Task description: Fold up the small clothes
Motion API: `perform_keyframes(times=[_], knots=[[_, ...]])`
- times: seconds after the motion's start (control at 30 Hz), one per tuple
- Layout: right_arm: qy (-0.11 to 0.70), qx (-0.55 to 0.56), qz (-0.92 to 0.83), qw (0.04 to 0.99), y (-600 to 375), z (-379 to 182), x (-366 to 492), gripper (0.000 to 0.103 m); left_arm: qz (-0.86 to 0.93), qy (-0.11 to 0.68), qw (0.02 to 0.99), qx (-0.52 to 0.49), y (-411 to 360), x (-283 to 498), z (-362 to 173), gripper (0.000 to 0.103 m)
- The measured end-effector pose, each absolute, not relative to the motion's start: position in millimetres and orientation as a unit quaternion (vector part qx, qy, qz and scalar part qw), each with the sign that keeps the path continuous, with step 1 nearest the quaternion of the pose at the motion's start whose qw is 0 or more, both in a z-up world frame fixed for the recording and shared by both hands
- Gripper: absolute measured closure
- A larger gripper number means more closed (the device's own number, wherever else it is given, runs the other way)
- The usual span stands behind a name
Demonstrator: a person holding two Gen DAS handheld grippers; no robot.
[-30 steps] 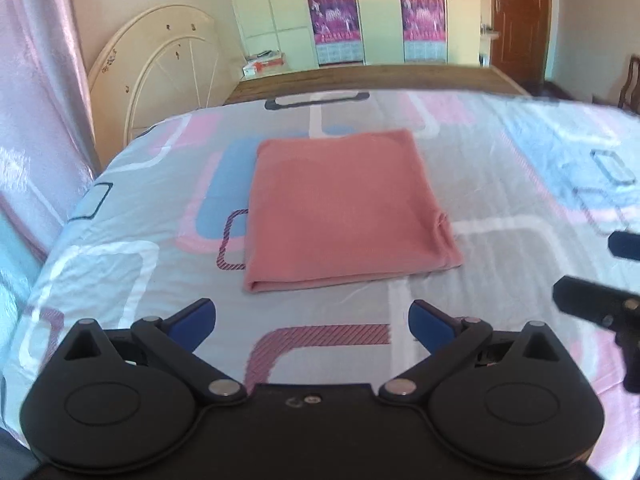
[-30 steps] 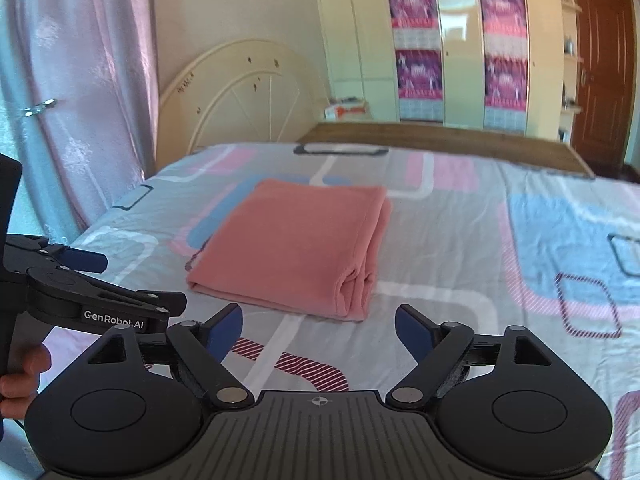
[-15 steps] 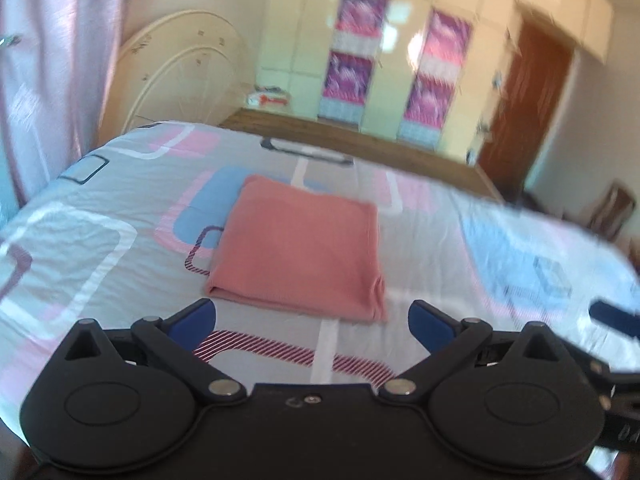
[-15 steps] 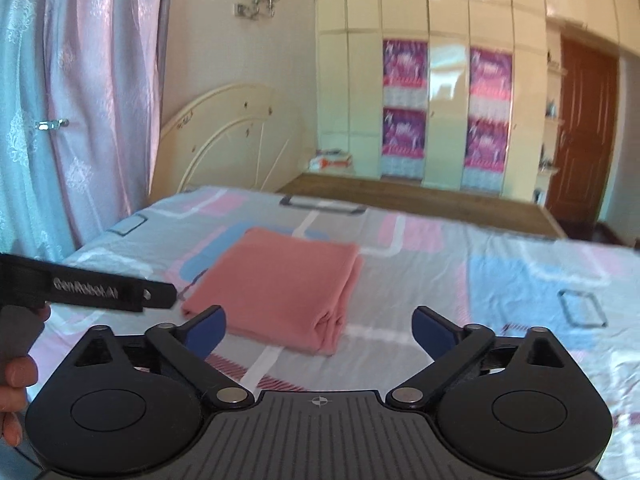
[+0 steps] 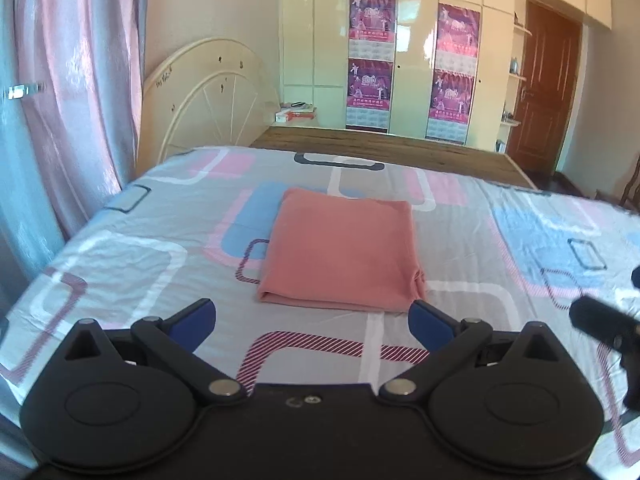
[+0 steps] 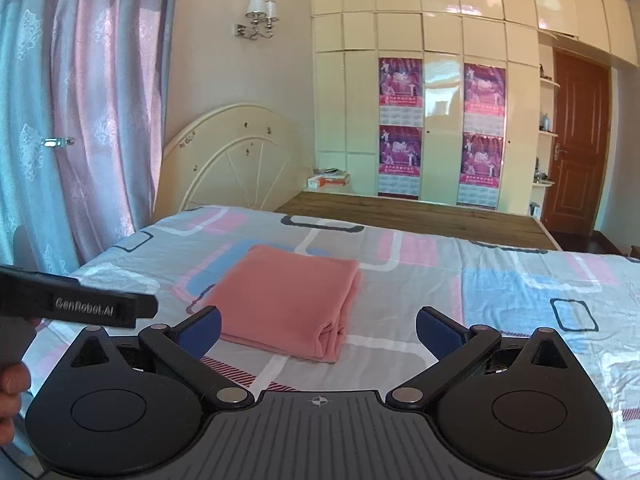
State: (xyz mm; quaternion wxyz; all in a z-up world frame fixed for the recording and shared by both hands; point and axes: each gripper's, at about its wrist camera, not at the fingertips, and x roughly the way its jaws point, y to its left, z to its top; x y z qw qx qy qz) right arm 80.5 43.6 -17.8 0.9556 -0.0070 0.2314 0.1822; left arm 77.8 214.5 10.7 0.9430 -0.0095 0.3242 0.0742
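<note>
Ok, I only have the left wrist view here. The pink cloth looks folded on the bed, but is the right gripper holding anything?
Observer: No. The right gripper is open with nothing between its pads; the cloth lies beyond it on the bed.
Operator: Is the fold tidy on the cloth's right side?
Observer: That edge shows stacked layers, slightly bunched at the near corner.
Operator: What holds the left gripper?
Observer: A hand shows at the frame's left edge, below the left gripper.
</note>
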Motion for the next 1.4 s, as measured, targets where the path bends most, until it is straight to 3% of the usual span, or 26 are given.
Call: perform_keyframes(times=[1.4], knots=[[0.235, 0.017, 0.159, 0.959, 31.5, -17.7, 59.7, 0.001, 0.077, 0.344, 0.936, 0.02, 192.3, 50.4, 5.3, 0.001]])
